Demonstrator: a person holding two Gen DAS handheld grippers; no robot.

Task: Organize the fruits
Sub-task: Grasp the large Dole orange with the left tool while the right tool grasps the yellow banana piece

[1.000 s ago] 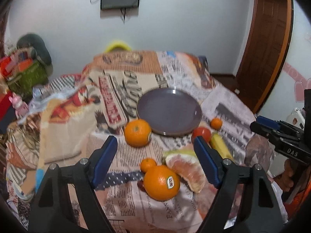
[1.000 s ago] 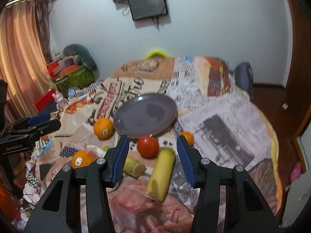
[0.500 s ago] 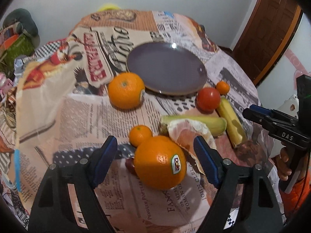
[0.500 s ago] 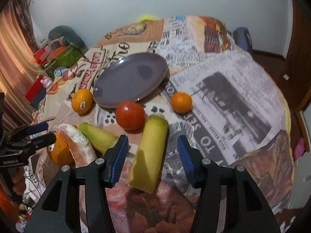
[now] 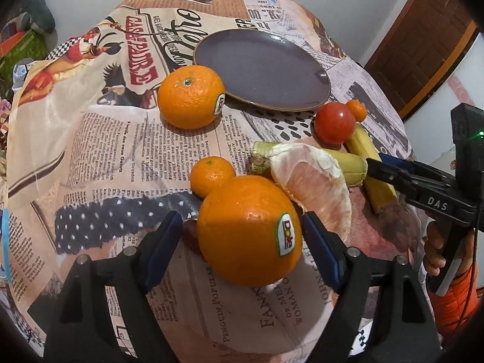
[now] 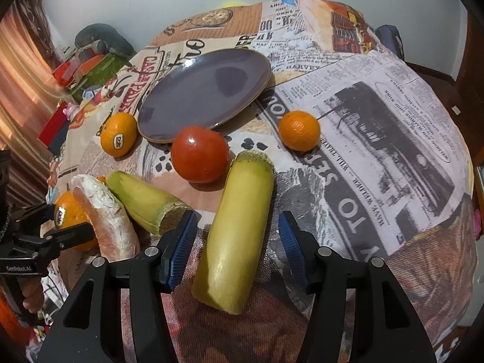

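Observation:
My left gripper (image 5: pixel 242 236) is open, its blue pads on either side of a large orange with a sticker (image 5: pixel 249 231), not touching it. Behind it lie a small mandarin (image 5: pixel 211 175), a peeled grapefruit segment (image 5: pixel 314 187) and a second large orange (image 5: pixel 191 96) next to the empty purple plate (image 5: pixel 272 45). My right gripper (image 6: pixel 237 236) is open around the near end of a yellow banana piece (image 6: pixel 239 230). Beyond it are a red tomato (image 6: pixel 199 154), a greenish banana piece (image 6: pixel 142 199), a small mandarin (image 6: pixel 299 130) and the plate (image 6: pixel 181 96).
The table wears a newspaper-print cloth (image 5: pixel 121 157) that drops off at the near and right edges. Boxes and bags (image 6: pixel 81 69) are stacked on the left past the table. A brown door (image 5: pixel 423 36) stands at the right. A small dark fruit (image 5: pixel 190 236) peeks from behind the near orange.
Both grippers have moved down and forward toward the table. The left now brackets the near sticker orange; the right now brackets the yellow banana piece. No fruit has moved.

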